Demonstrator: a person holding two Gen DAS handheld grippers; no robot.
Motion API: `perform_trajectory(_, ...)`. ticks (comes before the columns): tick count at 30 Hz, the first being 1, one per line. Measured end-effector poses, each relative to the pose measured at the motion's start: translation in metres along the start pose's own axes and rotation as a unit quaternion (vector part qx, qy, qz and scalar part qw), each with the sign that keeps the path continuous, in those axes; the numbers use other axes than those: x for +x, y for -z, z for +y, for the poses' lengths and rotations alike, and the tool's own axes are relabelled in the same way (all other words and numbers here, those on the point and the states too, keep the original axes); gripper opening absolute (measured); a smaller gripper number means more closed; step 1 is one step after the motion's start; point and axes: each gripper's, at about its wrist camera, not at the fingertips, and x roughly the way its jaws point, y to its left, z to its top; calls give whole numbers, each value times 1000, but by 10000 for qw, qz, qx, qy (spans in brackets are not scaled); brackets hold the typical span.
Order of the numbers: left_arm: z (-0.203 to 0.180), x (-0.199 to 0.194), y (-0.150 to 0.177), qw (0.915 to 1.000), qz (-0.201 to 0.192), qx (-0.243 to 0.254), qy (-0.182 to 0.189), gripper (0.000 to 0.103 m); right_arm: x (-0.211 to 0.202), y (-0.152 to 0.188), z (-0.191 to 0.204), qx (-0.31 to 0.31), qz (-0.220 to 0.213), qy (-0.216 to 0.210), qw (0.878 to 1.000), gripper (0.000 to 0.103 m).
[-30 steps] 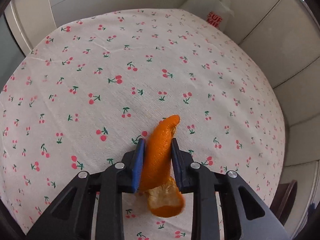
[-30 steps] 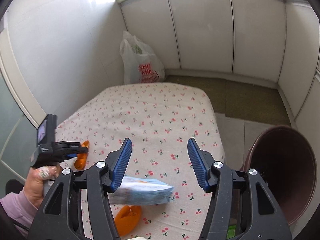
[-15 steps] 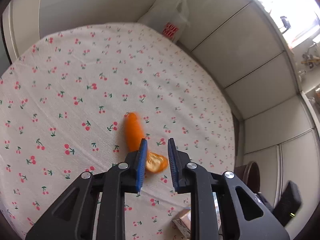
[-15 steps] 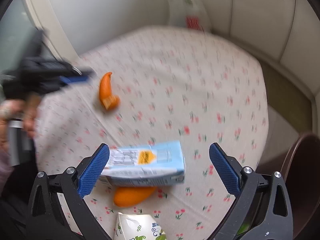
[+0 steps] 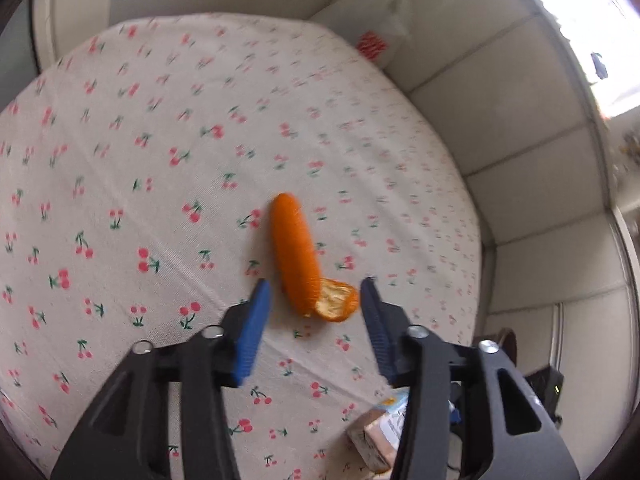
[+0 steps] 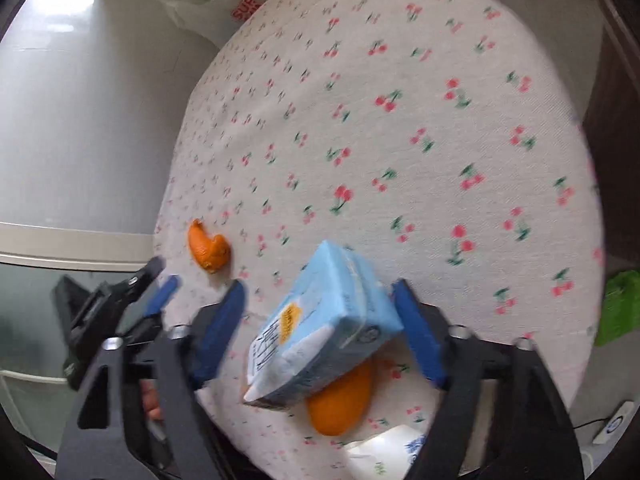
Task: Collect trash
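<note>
An orange peel (image 5: 301, 263) lies on the cherry-print tablecloth (image 5: 160, 128). My left gripper (image 5: 314, 316) is open, its jaws on either side of the peel's near end, not touching it. The peel also shows in the right wrist view (image 6: 208, 249), with the left gripper (image 6: 160, 280) beside it. My right gripper (image 6: 320, 320) is open around a light blue carton (image 6: 320, 328) that lies tilted on the table. A second orange peel (image 6: 340, 404) lies under the carton. A white carton (image 6: 384, 456) sits at the table's near edge.
A white plastic bag (image 5: 376, 24) stands on the floor beyond the table. A dark brown bin (image 5: 502, 340) is beside the table's right edge. A green item (image 6: 618, 308) lies at the right. White wall panels surround the table.
My left gripper let go of the orange peel, which now lies on the cloth, and its jaws opened. My right gripper swung down and around the blue carton.
</note>
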Motion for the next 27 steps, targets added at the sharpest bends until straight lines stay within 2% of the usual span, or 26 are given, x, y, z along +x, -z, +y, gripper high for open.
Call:
perform_trajectory(3, -5, 14, 0, 9993, -194, 33, -322, 51, 10, 0, 7, -129, 109, 114, 9998, 53)
perform_trajectory(6, -10, 29, -5, 9974, -310, 1, -652, 57, 14, 1, 14, -268, -12, 153, 9995, 48)
perform_trajectory(10, -13, 43, -13, 9963, -321, -32, -794, 57, 13, -1, 14, -188, -119, -21, 9997, 44)
perform_trajectory(12, -18, 47, -14, 9967, -297, 119, -746, 53, 11, -4, 16, -197, -177, -121, 9996, 41)
perform_trajectory(14, -19, 50, -15, 9978, -180, 254, -582, 23, 4, -4, 19, -273, -238, -199, 9991, 38)
perform_trajectory(18, -15, 48, -12, 9998, -30, 159, -126, 22, -10, -7, 26, -426, -380, -308, 9979, 34)
perform_trajectory(27, -37, 16, 5, 9982, -122, 465, 368, 21, -45, -7, 35, -660, -824, -533, 9930, 33)
